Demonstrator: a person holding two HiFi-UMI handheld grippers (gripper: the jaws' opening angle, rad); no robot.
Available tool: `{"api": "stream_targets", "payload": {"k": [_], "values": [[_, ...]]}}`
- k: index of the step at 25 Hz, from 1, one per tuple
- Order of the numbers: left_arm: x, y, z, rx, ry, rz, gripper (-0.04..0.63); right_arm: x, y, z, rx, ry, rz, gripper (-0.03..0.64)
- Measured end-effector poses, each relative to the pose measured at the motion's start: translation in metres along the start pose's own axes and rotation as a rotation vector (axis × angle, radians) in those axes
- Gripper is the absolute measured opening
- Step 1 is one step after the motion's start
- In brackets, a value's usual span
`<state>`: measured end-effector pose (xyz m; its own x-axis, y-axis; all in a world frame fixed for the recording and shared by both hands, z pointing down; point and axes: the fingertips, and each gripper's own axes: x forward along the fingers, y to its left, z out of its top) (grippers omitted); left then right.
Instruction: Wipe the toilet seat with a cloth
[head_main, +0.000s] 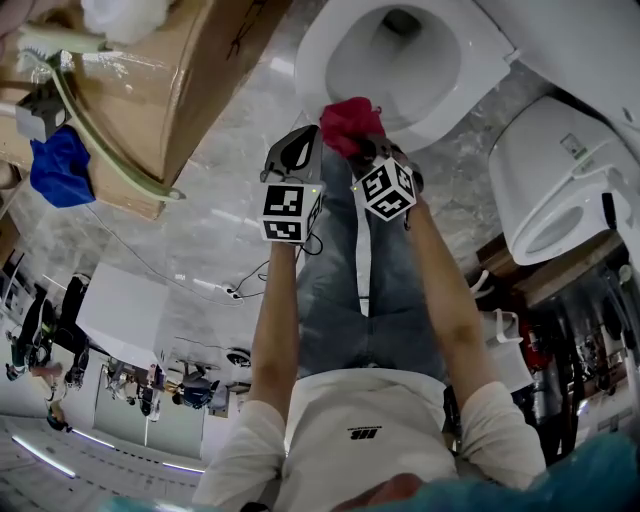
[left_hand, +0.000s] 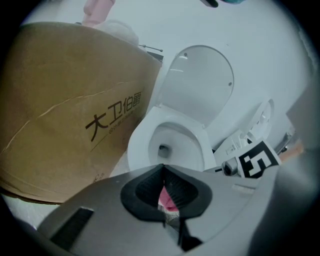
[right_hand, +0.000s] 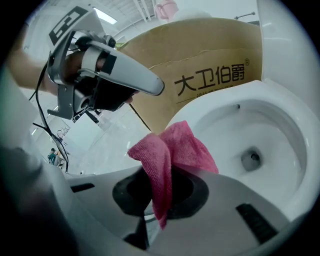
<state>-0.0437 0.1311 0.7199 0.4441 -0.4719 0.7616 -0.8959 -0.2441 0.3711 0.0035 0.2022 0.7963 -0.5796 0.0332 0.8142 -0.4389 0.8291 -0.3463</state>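
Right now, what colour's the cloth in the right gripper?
Pink; the cloth shows best in the right gripper view.

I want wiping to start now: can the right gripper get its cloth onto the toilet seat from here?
Probably yes. The right gripper is shut on the cloth, close to the toilet seat, with nothing between them; the left gripper is beside it, not ahead.

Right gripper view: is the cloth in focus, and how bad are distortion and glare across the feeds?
Right gripper view: pink cloth in the right tongs is sharp, weave visible; fisheye bends the toilet rim, corners black. Left gripper view: softer, hazy, box bulges, background washed white. Head view: strong barrel distortion, sheen on the marble floor.
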Motion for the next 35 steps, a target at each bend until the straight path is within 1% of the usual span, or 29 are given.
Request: {"api": "stream_targets", "payload": {"k": [13, 28, 35], "values": [[0.016, -0.033, 0.003, 0.072, 0.036, -0.07, 0.011, -0.019, -0.002, -0.032, 0.028, -0.006, -0.038, 0.021], [0.034, -0.075, 0.003, 0.171, 0.087, -0.161, 0.011, -0.045, -0.016, -0.064, 0.143, -0.034, -0.1, 0.021], [0.041, -0.084, -0.007, 0.216, 0.127, -0.201, 0.011, -0.054, -0.029, -0.076, 0.203, -0.054, -0.145, 0.021]]}}
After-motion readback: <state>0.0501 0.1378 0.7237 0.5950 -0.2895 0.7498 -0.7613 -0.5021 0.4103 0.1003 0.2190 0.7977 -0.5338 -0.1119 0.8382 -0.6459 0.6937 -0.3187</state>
